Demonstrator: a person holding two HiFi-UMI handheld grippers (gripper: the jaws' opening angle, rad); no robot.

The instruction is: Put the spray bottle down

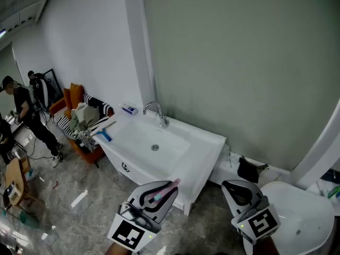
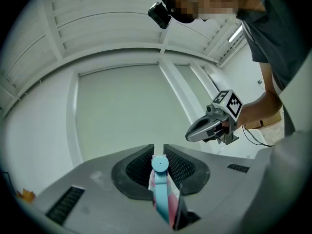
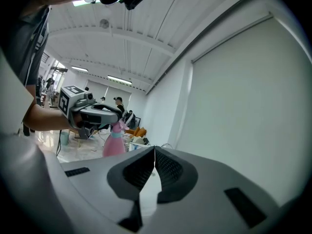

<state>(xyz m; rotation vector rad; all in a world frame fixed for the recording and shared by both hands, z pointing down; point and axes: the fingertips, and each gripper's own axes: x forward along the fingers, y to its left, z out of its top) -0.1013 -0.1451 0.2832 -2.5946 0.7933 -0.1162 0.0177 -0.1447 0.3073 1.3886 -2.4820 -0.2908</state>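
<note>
Left hand-held gripper, jaws clamping spray bottle

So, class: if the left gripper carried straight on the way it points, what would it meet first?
Probably the grey-green wall; the left gripper, shut on the spray bottle, seems clear till then.

The left gripper had a smooth, matt grey plastic shell, and its black pads were finely ribbed and dull. Between those pads, the spray bottle showed a smooth, faintly glossy pale blue plastic head over pink plastic. The right gripper wore the same matt shell and ribbed black lining. Beyond both claws the sink looked glossy white, like ceramic, and its faucet was shiny metal. The floor beneath the left claw was polished and stone-like, while the wall ahead was matt and smooth.
</note>
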